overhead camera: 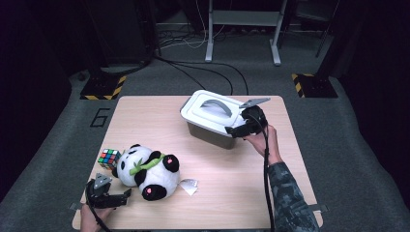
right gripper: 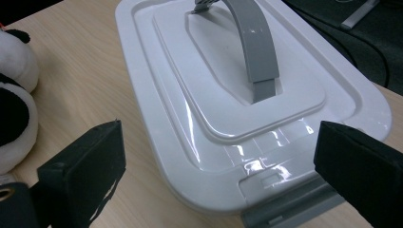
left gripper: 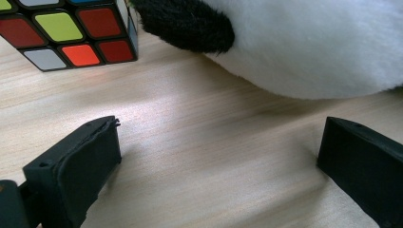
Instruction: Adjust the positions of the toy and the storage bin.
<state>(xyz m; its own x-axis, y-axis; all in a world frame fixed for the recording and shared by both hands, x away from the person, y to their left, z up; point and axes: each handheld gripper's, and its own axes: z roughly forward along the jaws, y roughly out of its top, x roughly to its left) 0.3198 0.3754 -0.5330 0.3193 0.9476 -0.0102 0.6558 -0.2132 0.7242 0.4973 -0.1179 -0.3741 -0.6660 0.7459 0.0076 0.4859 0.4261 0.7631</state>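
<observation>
- Pale wood tabletop (overhead camera: 232,179) carries our white lidded box (overhead camera: 212,116) at the far right, a panda plush (overhead camera: 147,169) and puzzle cube (overhead camera: 109,158) near left.
- Our right claw (overhead camera: 237,129) stands wide open and empty at the box's near short end; the grey handle (right gripper: 254,42) runs lengthwise away from it.
- Our left claw (overhead camera: 118,198), open too, rests beside the panda, probably idle.

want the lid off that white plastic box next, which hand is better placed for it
Right, probably. The right gripper hangs open at the near end of the white plastic box with its grey handle. The left gripper sits open by the plush panda, across the table.
</observation>
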